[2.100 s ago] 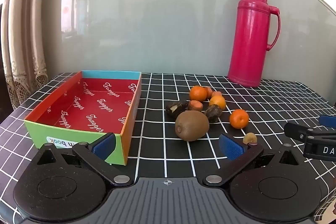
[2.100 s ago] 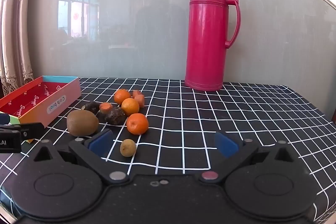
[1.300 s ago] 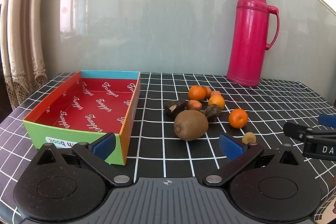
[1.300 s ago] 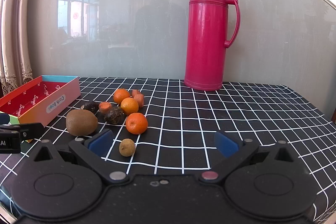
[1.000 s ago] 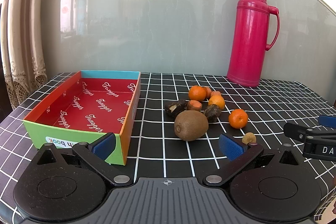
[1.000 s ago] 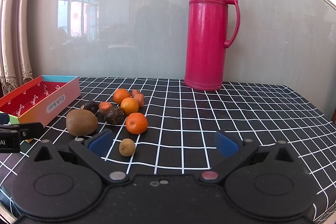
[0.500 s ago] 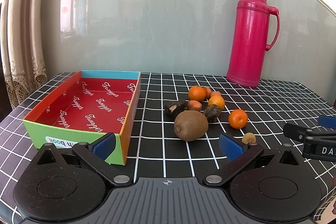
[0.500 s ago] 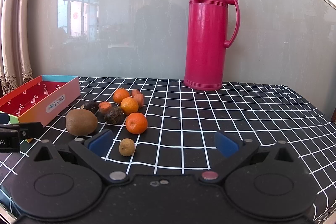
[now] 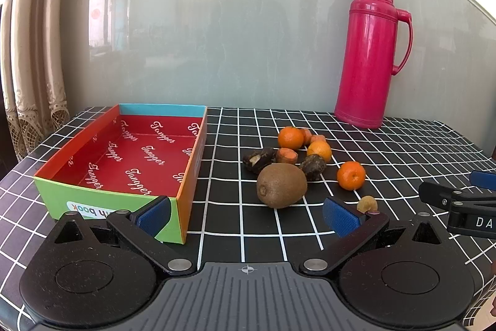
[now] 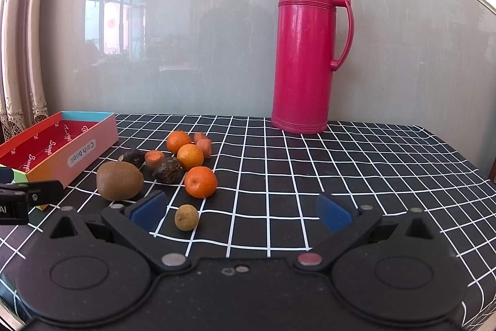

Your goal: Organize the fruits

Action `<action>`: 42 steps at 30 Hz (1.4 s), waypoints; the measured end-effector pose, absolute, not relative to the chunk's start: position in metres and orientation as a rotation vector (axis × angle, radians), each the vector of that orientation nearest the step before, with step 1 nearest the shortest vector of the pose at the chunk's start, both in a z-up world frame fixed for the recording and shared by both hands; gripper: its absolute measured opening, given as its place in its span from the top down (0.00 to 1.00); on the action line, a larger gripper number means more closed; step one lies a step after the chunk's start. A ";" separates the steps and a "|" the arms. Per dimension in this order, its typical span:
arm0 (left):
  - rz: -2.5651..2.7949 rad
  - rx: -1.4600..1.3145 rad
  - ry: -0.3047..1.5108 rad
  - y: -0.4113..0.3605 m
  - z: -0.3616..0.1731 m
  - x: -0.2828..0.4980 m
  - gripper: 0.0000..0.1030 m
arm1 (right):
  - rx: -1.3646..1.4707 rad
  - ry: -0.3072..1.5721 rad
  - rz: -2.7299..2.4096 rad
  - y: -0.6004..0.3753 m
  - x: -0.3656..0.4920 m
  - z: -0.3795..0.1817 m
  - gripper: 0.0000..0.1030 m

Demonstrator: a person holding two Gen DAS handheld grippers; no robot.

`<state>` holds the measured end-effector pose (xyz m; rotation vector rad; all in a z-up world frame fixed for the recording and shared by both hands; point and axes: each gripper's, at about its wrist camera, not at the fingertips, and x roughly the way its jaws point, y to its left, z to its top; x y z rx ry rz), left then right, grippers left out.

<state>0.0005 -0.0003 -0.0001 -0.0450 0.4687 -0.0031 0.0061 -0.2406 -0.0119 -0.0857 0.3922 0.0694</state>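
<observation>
black-and-white grid cloth covers the table (image 9: 403,151), and both claws hover low over its near edge. the left claw (image 9: 246,213) stands spread wide with nothing between its blue pads; its left pad sits in front of the near right corner of the shallow cardboard box with a red printed inside (image 9: 133,157), which is ahead and to the left of it. straight ahead of this claw lies the fuzzy brown kiwi (image 9: 281,185), a little beyond the pads. behind the kiwi is a cluster: two dark wrinkled fruits (image 9: 312,166), a cut orange carrot piece (image 9: 286,155), and two small round orange tangerines (image 9: 290,137). a third tangerine (image 9: 351,175) sits apart, ahead of the right pad, and a small tan round fruit (image 9: 367,203) lies just beyond that pad.

the right claw (image 10: 241,213) is likewise wide apart and holds nothing. the small tan fruit (image 10: 186,216) lies between its pads, nearer the left one, and the fruit cluster is ahead to its left. a tall pink plastic thermos jug (image 10: 305,51) stands far ahead by the glossy wall.
</observation>
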 end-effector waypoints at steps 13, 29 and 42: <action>-0.004 -0.048 0.467 0.002 -0.001 0.000 0.00 | -0.086 0.392 0.069 -0.241 0.006 -0.012 0.00; -0.005 -0.047 0.467 0.001 -0.001 -0.001 0.00 | -0.087 0.392 0.069 -0.239 0.005 -0.012 0.00; -0.027 -0.116 0.471 0.005 -0.001 -0.001 0.00 | -0.078 0.384 0.049 -0.250 0.004 -0.011 0.00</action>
